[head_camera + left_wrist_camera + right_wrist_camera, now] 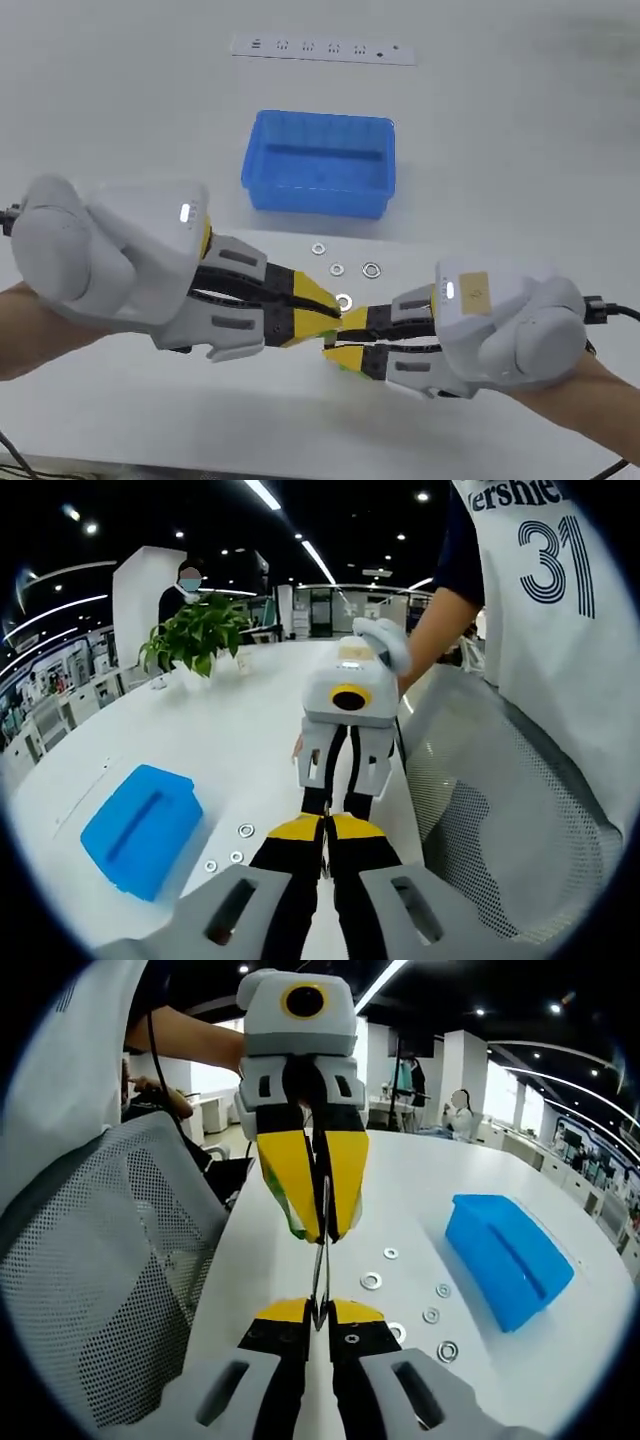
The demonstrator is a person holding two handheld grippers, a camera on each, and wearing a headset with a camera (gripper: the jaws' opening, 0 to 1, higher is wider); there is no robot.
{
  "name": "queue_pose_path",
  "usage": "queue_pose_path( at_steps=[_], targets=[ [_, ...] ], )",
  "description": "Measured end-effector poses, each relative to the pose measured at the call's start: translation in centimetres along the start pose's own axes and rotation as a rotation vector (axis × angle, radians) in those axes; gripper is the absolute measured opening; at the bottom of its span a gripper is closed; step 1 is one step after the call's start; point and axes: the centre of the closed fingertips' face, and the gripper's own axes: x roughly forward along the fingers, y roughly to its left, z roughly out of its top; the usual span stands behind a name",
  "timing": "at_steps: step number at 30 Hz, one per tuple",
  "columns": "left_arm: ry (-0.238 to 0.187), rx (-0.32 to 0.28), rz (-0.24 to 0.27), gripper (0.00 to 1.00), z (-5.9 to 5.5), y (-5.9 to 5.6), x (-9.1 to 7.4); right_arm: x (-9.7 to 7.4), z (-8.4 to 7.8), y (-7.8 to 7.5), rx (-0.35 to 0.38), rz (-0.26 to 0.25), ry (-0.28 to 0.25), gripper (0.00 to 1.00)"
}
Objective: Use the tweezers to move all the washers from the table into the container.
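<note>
The thin metal tweezers [319, 1270] run straight between two grippers that face each other tip to tip. My right gripper [318, 1312] is shut on one end of them, and my left gripper [322, 1228] is shut on the other. In the head view the left gripper [335, 318] comes in from the left, the right gripper [345, 336] from the right, and their yellow jaws meet above the table's near middle. Several washers [337, 269] lie just beyond the jaws. The blue container [320, 160] stands behind them, open and empty.
A white power strip [322, 48] lies at the table's far edge. In the left gripper view the washers [240, 845] sit beside the blue container [140, 825]; a mesh chair [500, 810] and a person's jersey are to the right.
</note>
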Motion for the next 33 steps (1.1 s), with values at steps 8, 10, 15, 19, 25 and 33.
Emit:
queue_pose_path(
  at_steps=[8, 10, 15, 19, 25, 33],
  targets=[
    [-0.018, -0.049, 0.038, 0.06, -0.2, 0.5, -0.5, 0.5, 0.2, 0.0, 0.006, -0.017, 0.010, 0.12],
    [-0.024, -0.056, 0.038, 0.06, -0.2, 0.4, -0.4, 0.6, 0.2, 0.0, 0.004, -0.013, 0.016, 0.12],
    [-0.025, -0.051, 0.026, 0.05, -0.1, 0.0, -0.3, 0.7, 0.1, 0.1, -0.019, 0.001, 0.038, 0.10],
    [-0.009, -0.042, 0.030, 0.05, -0.1, 0.1, -0.5, 0.9, 0.2, 0.0, -0.028, 0.000, 0.052, 0.08],
    [0.003, -0.039, 0.048, 0.05, -0.3, 0.3, -2.0, 1.6, 1.3, 0.0, -0.048, -0.009, 0.051, 0.08],
    [0.011, -0.055, 0.107, 0.06, -1.1, 2.5, -4.2, 3.5, 2.8, -2.0, -0.063, -0.052, 0.047, 0.09]
  ],
)
